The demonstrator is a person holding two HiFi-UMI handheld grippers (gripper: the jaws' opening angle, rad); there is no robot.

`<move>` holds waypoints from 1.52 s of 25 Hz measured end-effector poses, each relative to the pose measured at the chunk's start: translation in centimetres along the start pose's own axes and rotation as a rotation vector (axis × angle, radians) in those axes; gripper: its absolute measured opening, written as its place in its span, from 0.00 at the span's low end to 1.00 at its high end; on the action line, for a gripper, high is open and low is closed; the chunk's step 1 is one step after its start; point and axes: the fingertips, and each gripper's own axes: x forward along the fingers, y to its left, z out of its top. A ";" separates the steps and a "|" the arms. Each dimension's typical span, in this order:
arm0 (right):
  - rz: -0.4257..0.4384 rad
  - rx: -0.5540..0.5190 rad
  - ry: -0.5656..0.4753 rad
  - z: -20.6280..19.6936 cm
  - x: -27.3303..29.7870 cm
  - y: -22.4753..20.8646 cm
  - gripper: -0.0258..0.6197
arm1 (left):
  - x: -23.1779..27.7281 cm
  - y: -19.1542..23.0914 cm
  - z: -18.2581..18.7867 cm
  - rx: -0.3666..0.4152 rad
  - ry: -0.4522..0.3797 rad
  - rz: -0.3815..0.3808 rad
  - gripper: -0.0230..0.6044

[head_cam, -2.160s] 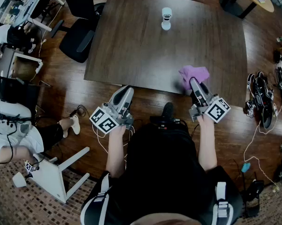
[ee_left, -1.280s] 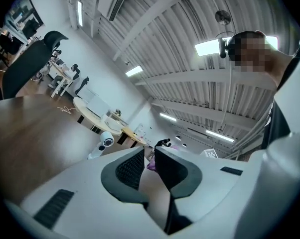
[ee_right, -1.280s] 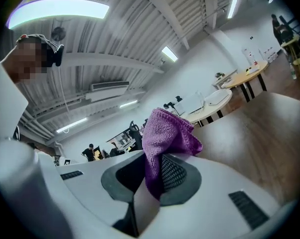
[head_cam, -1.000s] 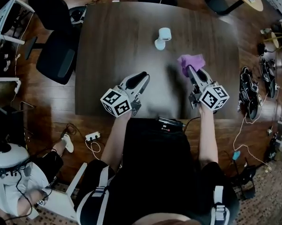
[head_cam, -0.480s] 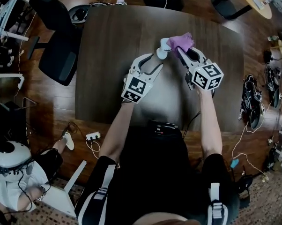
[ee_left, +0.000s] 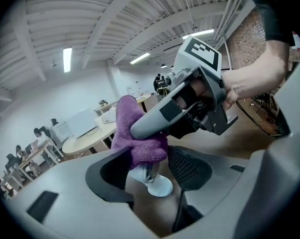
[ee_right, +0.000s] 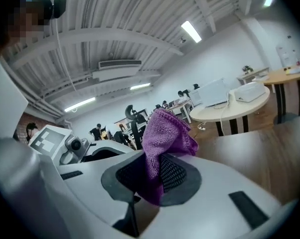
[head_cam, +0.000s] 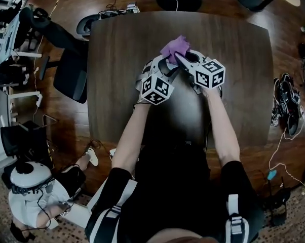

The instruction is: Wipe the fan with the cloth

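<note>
Fan (ee_left: 157, 185) stands upright near the middle of the table (head_cam: 117, 59), slightly toward its far edge. Only the white round foot and short stem show. The head is under the cloth (ee_right: 162, 133).

Right gripper (head_cam: 182, 57) is pinching the cloth, with a fold bunched between its pads and the rest flopping over the fan head. Left gripper (head_cam: 160, 67) is spread wide and has just been opening. The fan's stem and foot sit between its jaws with nothing pressing on them.

My read is that wiping is just starting and the fan isn't braced yet.

How I'd run it:
- Close the left jaws gently on the stem or foot first. The fan looks light and top-heavy, so an unbraced wipe could tip it or skate it across the table.
- Then drag the cloth in short strokes over the head, leading with the loose flap and not the hard jaw tip.
- Keep the two grippers from knocking together, since they're crowded over the same spot mid-table.

Materials:
- The fan is smooth, glossy white plastic with a domed foot, so it's likely slippery in the pads.
- The cloth is purple, fuzzy terry or microfibre, soft and crumpled.
- The jaw pads are black with a fine mesh texture and sit in grey moulded shells.
- The tabletop is dark wood grain, flat and matte, with rounded corners.
</note>
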 end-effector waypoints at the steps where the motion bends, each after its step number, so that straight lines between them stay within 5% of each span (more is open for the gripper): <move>1: 0.000 0.043 -0.023 -0.1 -0.2 -0.6 0.13 | 0.2 0.1 0.1 0.009 0.006 -0.002 0.41; 7: -0.020 0.223 -0.106 -1.9 -0.9 -3.4 0.13 | 0.3 0.3 0.6 0.038 0.013 -0.019 0.41; 16: -0.180 0.232 -0.004 -6.0 -2.1 -7.0 0.13 | 0.0 0.4 1.1 -0.005 -0.017 -0.013 0.41; 18: -0.145 0.259 -0.075 -4.5 -3.0 -6.5 0.13 | 0.0 0.8 0.6 -0.015 -0.007 -0.009 0.41; 22: 0.087 0.347 -0.322 2.0 -4.9 -3.1 0.13 | 0.3 0.8 1.0 -0.056 -0.035 -0.026 0.41; 25: 0.168 0.349 -0.300 2.1 -3.5 -1.6 0.13 | 0.9 0.4 0.7 -0.067 -0.023 -0.048 0.41; 38: 0.037 0.589 -0.221 -6.8 0.0 -6.3 0.13 | 0.7 0.6 0.3 -0.085 -0.015 -0.078 0.41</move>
